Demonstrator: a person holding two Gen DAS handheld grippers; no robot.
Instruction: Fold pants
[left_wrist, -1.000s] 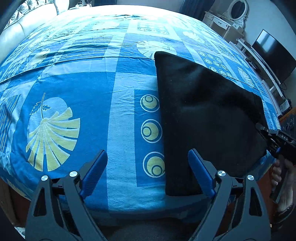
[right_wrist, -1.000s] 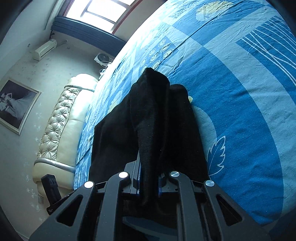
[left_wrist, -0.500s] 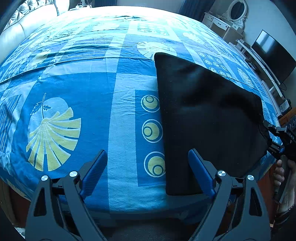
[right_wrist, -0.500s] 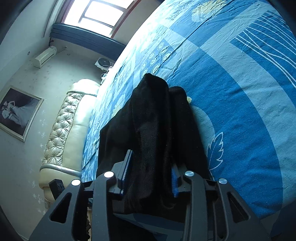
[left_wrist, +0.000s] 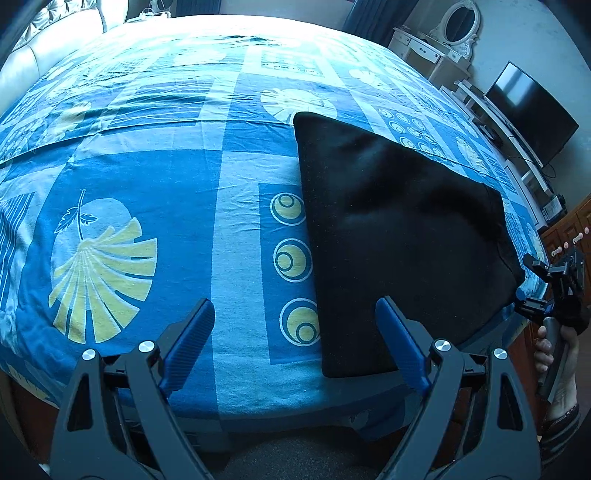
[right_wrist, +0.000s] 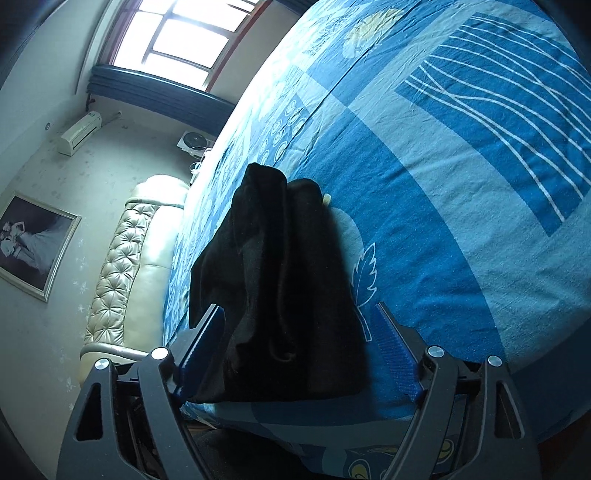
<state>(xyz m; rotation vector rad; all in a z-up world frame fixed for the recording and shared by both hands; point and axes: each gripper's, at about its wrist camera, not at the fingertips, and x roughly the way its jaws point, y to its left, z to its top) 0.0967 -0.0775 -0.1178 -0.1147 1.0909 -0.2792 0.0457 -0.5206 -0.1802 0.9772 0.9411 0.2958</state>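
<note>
Right gripper (right_wrist: 299, 347) jaws just opened wide, black pants (right_wrist: 280, 280) loose between them, pads clear. Left gripper (left_wrist: 295, 343) spread wide, empty, over bedsheet (left_wrist: 147, 166).

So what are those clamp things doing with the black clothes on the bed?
A person is folding black pants on the bed, holding a tool in each hand. The right tool has just been opening: its pads are apart with the pants' edge lying loose between them, so it has let go. The left tool hangs open above the bed's near edge, holding nothing. The pants lie as a folded block.
</note>
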